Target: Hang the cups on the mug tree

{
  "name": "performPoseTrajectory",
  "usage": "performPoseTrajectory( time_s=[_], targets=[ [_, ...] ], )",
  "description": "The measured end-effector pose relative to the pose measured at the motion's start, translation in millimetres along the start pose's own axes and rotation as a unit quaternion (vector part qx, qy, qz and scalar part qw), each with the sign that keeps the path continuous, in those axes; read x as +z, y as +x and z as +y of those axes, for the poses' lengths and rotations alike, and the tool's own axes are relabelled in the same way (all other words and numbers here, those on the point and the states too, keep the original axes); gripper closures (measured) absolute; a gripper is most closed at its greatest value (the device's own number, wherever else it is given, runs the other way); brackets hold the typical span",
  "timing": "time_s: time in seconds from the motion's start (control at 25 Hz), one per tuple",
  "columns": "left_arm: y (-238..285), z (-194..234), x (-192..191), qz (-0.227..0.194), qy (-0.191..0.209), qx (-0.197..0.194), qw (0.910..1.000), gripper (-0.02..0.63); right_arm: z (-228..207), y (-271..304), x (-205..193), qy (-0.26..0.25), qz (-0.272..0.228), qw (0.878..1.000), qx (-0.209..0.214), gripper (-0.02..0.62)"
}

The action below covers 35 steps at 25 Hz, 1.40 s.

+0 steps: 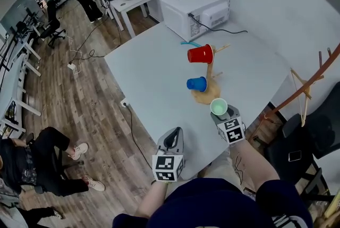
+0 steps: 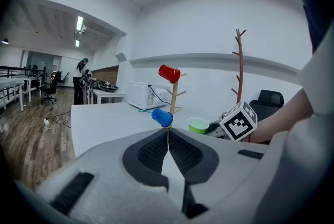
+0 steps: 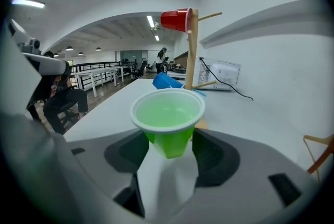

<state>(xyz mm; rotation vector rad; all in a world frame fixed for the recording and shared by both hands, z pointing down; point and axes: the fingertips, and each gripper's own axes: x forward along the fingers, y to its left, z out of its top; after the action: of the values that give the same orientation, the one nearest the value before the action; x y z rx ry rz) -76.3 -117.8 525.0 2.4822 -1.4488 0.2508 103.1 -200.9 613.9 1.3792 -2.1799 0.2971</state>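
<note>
A wooden mug tree (image 1: pixel 211 74) stands on the white table (image 1: pixel 154 78). A red cup (image 1: pixel 200 54) hangs on an upper peg and a blue cup (image 1: pixel 196 83) on a lower one. My right gripper (image 1: pixel 220 114) sits just in front of the tree's base, shut on a green cup (image 1: pixel 218 107) held upright, mouth up. In the right gripper view the green cup (image 3: pixel 167 118) sits between the pads, with the tree (image 3: pixel 192 56) close behind it. My left gripper (image 1: pixel 171 139) hovers near the table's front edge, shut and empty; its view shows the jaws (image 2: pixel 168 131) pressed together.
A white microwave (image 1: pixel 195 9) stands at the table's far end with a cable trailing right and a teal object (image 1: pixel 189 43) beside it. A wooden coat stand (image 1: pixel 305 89) and a black chair (image 1: pixel 313 136) are to the right. A seated person (image 1: pixel 32 163) is at the left.
</note>
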Motion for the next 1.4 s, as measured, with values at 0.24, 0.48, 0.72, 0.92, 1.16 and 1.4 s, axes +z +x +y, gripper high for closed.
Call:
performPoseTrajectory(
  time_s=[0.24,0.48,0.72,0.92,1.16,1.4],
  targets=[
    [15.1,0.3,5.7,-0.006,-0.006,0.018,0.9998,0.586,-20.5,9.0,11.0,-0.015,0.004,1.000,0.005,0.323],
    [26.1,2.6,11.2,-0.013,-0.020,0.034,0.9991,0.586,-39.6,16.6,22.0,-0.029,0.005,1.000,0.009,0.324],
    [34.9,-1.4,11.8,-0.013,-0.026,0.046,0.9985,0.586,-58.1,24.9,26.4,-0.046,0.011,0.999,0.013,0.324],
    [39.8,-4.8,11.0,-0.013,-0.026,0.058,0.9979,0.586,-70.3,33.5,26.6,-0.059,0.021,0.998,0.018,0.325],
    [45.0,-8.8,10.2,-0.012,-0.032,0.076,0.9966,0.586,-81.2,44.8,28.4,-0.072,0.026,0.997,0.027,0.325],
    [55.8,-13.0,7.5,-0.009,-0.034,0.087,0.9956,0.586,-98.4,55.1,30.6,-0.088,0.038,0.995,0.029,0.327]
  ],
)
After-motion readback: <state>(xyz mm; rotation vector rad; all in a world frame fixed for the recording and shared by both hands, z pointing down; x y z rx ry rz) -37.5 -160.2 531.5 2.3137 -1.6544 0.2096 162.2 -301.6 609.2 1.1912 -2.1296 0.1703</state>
